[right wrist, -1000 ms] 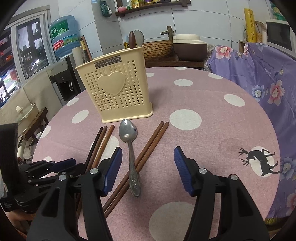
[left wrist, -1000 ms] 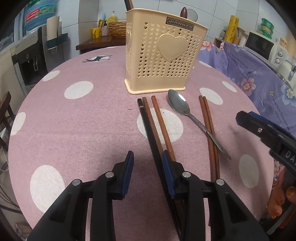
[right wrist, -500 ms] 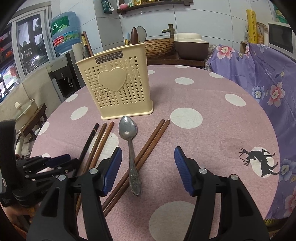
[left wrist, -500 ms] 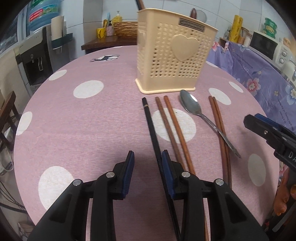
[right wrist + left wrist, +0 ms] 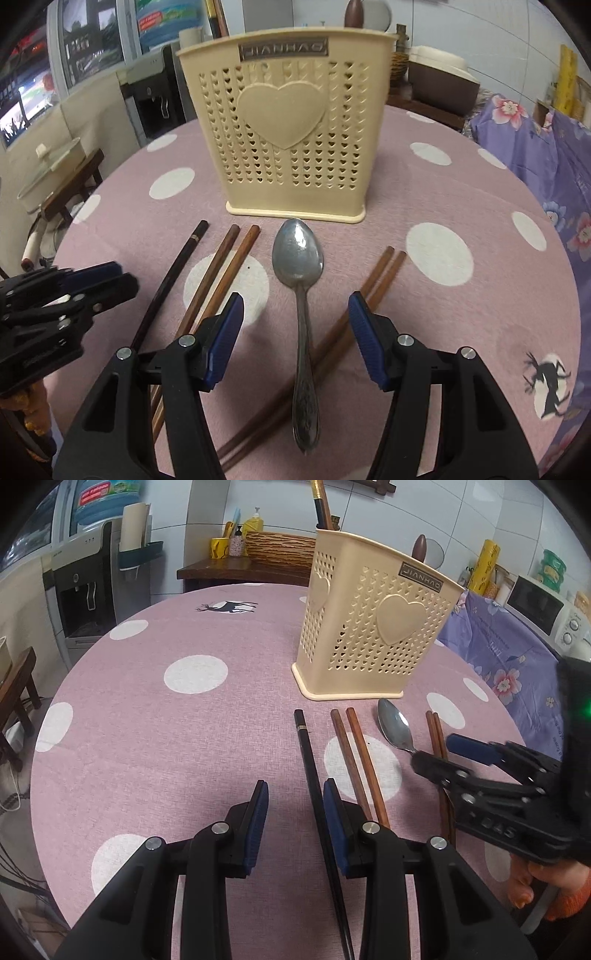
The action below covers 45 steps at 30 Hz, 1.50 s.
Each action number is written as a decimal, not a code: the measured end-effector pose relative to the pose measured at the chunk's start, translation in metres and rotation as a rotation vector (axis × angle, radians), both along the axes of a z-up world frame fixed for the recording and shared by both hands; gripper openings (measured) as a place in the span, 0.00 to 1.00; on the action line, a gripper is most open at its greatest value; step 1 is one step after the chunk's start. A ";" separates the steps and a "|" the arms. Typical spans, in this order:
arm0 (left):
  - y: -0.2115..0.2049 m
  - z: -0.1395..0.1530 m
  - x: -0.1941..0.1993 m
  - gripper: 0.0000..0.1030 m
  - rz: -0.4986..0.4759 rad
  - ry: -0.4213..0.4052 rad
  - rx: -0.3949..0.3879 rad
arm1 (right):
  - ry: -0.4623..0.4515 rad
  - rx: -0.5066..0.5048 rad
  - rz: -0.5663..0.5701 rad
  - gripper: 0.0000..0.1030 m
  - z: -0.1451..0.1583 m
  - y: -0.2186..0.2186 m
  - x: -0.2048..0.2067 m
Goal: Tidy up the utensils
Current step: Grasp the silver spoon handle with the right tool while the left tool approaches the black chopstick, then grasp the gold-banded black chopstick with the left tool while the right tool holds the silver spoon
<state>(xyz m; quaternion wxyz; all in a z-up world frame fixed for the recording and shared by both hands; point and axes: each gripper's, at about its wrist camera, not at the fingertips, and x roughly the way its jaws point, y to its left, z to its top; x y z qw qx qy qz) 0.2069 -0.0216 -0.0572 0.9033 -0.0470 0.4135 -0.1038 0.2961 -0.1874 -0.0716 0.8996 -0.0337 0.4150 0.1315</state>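
Note:
A cream perforated utensil holder stands on the pink dotted table. In front of it lie a black chopstick, two brown chopsticks, a metal spoon and two more brown chopsticks. My left gripper is open low over the table, the black chopstick just inside its right pad. My right gripper is open and straddles the spoon handle. It shows in the left wrist view.
The holder has utensils in it, with handles sticking out of its top. A purple flowered cloth lies to the right of the table. A water dispenser and wooden furniture stand to the left beyond the table edge.
My right gripper has moved forward and lower over the spoon, toward the holder. My left gripper has shifted left, so the black chopstick now lies between its pads.

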 end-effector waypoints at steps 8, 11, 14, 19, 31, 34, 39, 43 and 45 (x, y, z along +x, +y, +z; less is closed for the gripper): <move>0.009 0.002 -0.001 0.31 0.011 -0.002 -0.019 | 0.054 -0.029 -0.016 0.57 -0.013 0.011 0.035; 0.010 0.001 0.000 0.31 0.014 0.002 -0.026 | 0.042 -0.051 -0.021 0.56 -0.014 0.015 0.040; 0.011 0.000 0.000 0.31 0.014 0.006 -0.030 | 0.035 -0.051 -0.027 0.50 -0.014 0.016 0.043; 0.010 -0.002 0.001 0.31 0.016 0.010 -0.036 | 0.018 -0.060 -0.015 0.37 -0.013 0.020 0.043; 0.007 -0.004 0.001 0.31 0.011 0.012 -0.031 | -0.105 0.158 -0.066 0.37 0.047 -0.025 -0.004; 0.006 -0.003 0.002 0.31 0.007 0.012 -0.030 | -0.165 0.200 -0.086 0.37 0.072 -0.042 -0.031; -0.002 -0.002 0.005 0.31 -0.010 0.007 -0.016 | -0.211 0.247 -0.133 0.37 0.089 -0.065 -0.064; -0.016 -0.003 0.013 0.31 -0.041 0.011 0.014 | -0.222 0.256 -0.145 0.37 0.090 -0.069 -0.071; -0.021 -0.004 0.018 0.31 -0.049 0.012 0.037 | -0.225 0.255 -0.144 0.37 0.089 -0.068 -0.071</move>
